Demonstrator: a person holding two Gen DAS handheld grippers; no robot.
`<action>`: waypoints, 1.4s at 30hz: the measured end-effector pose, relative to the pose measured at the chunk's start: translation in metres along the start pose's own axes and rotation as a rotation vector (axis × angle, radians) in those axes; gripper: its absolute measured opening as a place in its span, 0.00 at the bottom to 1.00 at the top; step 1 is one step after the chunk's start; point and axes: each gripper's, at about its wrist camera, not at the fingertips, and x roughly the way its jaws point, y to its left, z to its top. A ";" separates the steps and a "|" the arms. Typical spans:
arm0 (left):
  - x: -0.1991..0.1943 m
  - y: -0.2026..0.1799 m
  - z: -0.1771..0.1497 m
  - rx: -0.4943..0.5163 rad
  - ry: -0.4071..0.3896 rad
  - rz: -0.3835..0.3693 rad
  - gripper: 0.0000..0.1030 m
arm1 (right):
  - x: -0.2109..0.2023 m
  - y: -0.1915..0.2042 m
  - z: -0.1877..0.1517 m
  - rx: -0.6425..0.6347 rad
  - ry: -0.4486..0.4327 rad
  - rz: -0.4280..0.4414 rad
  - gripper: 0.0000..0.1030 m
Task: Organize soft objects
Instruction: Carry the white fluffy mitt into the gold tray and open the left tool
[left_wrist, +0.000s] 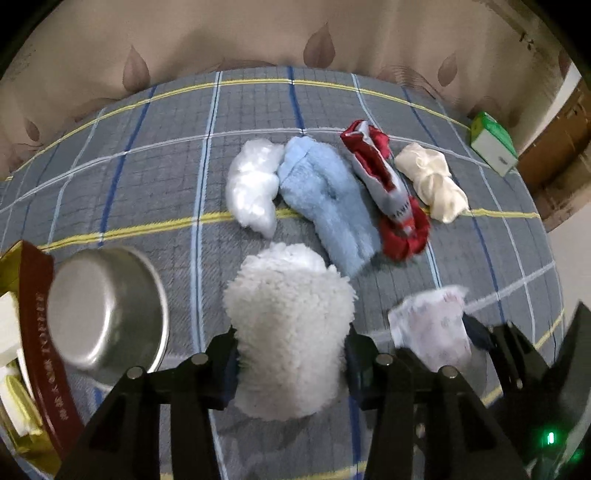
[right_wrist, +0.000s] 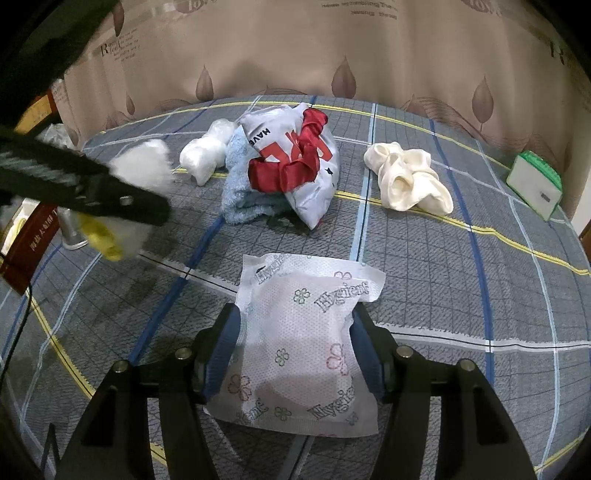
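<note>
The left gripper (left_wrist: 291, 354) is closed on a white fluffy fleece piece (left_wrist: 291, 332), its pads pressing in from both sides so the pile bulges between them; the piece looks lifted clear of the bed, probably to be carried to join the others. The right gripper (right_wrist: 295, 354) grips a printed white sachet (right_wrist: 306, 343) by its two side edges, the flat packet bowing a little between the fingers, near the front edge of the bed (right_wrist: 480, 295); gripping by the edges probably keeps so thin a packet from slipping.

Four soft things lie side by side in a rough row toward the far edge of the checked cover, which suggests a sorted line being built: one white plastic-wrapped bundle (left_wrist: 255, 184), one light blue fluffy cloth (left_wrist: 328, 206) touching it, one red-and-grey printed bag (left_wrist: 388, 192) lying partly on the blue cloth, and one cream fabric bundle (left_wrist: 432, 181) just beside that; with the two held pieces, six soft things in all.

At the left edge sit one metal bowl (left_wrist: 107, 314), turned bottom-up, and a dark red box (left_wrist: 40, 332); one green-and-white box (left_wrist: 493, 144) rests at the far right corner.
</note>
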 end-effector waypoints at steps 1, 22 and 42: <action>-0.005 0.001 -0.004 0.005 -0.002 -0.005 0.45 | 0.000 0.000 0.000 -0.001 0.000 -0.001 0.55; -0.092 0.075 -0.099 -0.032 0.020 0.020 0.45 | -0.003 0.002 0.000 -0.006 -0.011 -0.003 0.35; -0.154 0.283 -0.080 -0.389 -0.104 0.216 0.45 | -0.003 0.002 0.000 -0.005 -0.011 -0.002 0.35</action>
